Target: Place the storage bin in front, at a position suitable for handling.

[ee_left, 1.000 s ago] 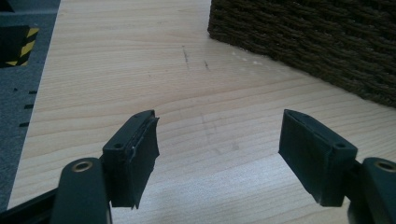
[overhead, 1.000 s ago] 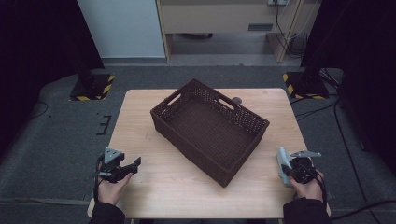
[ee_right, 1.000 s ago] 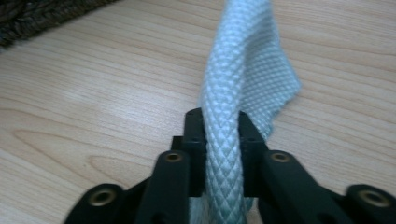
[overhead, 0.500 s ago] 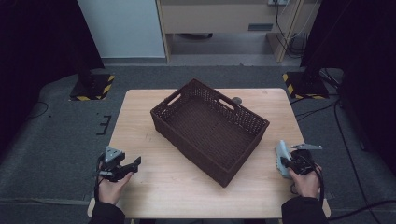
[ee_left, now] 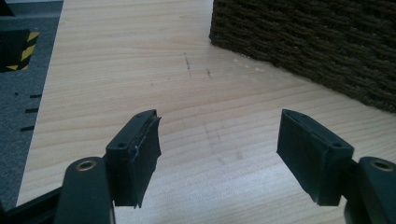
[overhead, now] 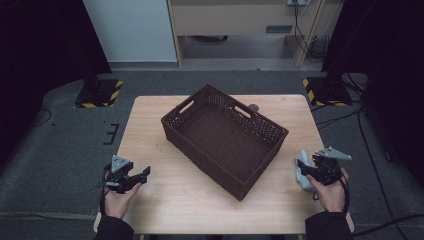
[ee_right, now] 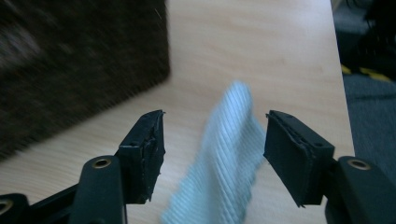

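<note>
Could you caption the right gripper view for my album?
Open right gripper above a pale blue cloth beside a dark woven basket.

Pale blue ribbed cloth [ee_right: 229,158], table's right edge

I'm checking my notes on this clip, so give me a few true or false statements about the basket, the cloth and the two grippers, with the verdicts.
1. The dark woven basket stands on the wooden table. True.
2. The light blue cloth lies inside the basket. False: it is outside it, by the table's right edge, at the right gripper.
3. The right gripper is clamped on the cloth. False: its jaws have just been opening and now stand apart, with the cloth between them but not pressed.
4. The left gripper is open with nothing but bare table between its fingers. True.
5. The basket holds several things. False: its inside looks empty.
</note>
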The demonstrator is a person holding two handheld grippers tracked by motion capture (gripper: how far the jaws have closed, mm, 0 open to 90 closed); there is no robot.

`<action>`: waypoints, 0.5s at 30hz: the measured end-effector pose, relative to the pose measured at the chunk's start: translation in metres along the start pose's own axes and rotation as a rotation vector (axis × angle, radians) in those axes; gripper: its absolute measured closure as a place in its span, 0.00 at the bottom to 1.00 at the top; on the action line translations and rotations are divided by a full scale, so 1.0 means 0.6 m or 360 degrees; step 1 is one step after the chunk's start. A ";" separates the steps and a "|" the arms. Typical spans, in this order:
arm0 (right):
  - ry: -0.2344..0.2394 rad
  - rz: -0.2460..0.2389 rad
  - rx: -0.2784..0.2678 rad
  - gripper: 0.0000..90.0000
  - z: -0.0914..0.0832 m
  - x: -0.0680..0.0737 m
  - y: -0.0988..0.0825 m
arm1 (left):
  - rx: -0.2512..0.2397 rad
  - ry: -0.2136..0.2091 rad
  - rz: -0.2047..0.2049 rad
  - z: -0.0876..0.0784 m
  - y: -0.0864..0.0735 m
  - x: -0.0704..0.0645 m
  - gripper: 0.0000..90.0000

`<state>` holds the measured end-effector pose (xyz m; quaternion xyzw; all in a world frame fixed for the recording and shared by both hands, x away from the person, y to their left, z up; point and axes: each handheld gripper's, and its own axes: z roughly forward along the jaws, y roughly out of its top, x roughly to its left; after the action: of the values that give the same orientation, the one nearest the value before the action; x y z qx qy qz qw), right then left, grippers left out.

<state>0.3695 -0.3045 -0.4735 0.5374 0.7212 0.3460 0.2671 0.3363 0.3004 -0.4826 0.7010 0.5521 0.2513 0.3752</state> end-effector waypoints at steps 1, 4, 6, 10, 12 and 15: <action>0.0010 0.0007 -0.0021 0.39 -0.004 0.004 0.006 | 0.0001 -0.0001 0.0002 0.001 0.003 0.000 0.32; 0.0066 0.0036 -0.0088 0.37 -0.014 0.019 0.025 | -0.0009 0.0001 0.0010 0.002 0.011 0.002 0.32; 0.0152 0.0034 -0.0139 0.36 -0.021 0.045 0.046 | -0.0036 -0.0003 0.0003 0.000 0.025 0.002 0.34; 0.0229 0.0019 -0.0172 0.36 -0.022 0.073 0.062 | -0.0053 0.0003 0.0022 0.003 0.039 0.002 0.34; 0.0255 0.0053 -0.0214 0.34 -0.019 0.096 0.080 | -0.0082 0.0009 0.0011 0.007 0.053 0.004 0.35; 0.0252 0.0103 -0.0227 0.33 -0.014 0.105 0.089 | -0.0092 0.0006 0.0015 0.011 0.064 0.006 0.35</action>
<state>0.3766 -0.2361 -0.4273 0.5111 0.6958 0.4463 0.2356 0.3645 0.2981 -0.4559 0.6919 0.5420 0.2702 0.3930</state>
